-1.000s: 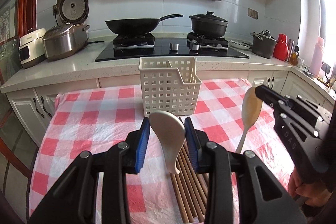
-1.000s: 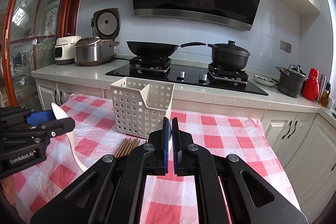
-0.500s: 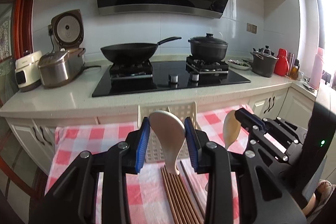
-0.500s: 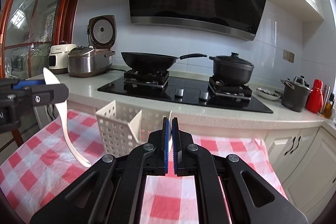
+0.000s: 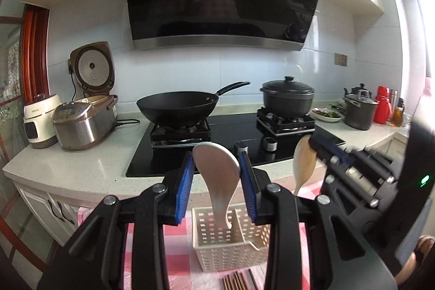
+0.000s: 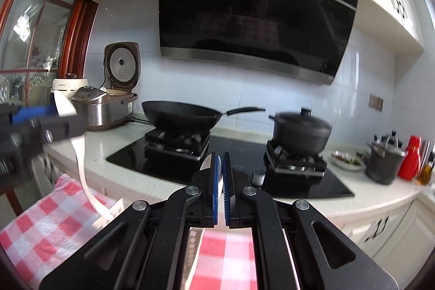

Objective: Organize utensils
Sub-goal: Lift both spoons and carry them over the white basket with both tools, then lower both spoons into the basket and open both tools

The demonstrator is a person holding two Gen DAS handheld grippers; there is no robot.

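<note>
You are lifting both spoons off the checked cloth, your left gripper (image 5: 217, 175) part-open around the white spoon (image 5: 218, 175), the right gripper (image 6: 220, 175) pinched on the beige spoon (image 5: 304, 162), above the basket (image 5: 231, 243) now at six o'clock (chopsticks (image 5: 238, 281) remain).

Both units same build: left gripper (image 5: 217, 173) and right gripper (image 6: 220, 173) have matte black speckled linkage arms, round silver pivot screws at each joint, blue ribbed pads on finger insides. Green LED lit on right unit's black body (image 5: 424, 179). A hand (image 5: 416, 257) partly visible beneath it.
</note>
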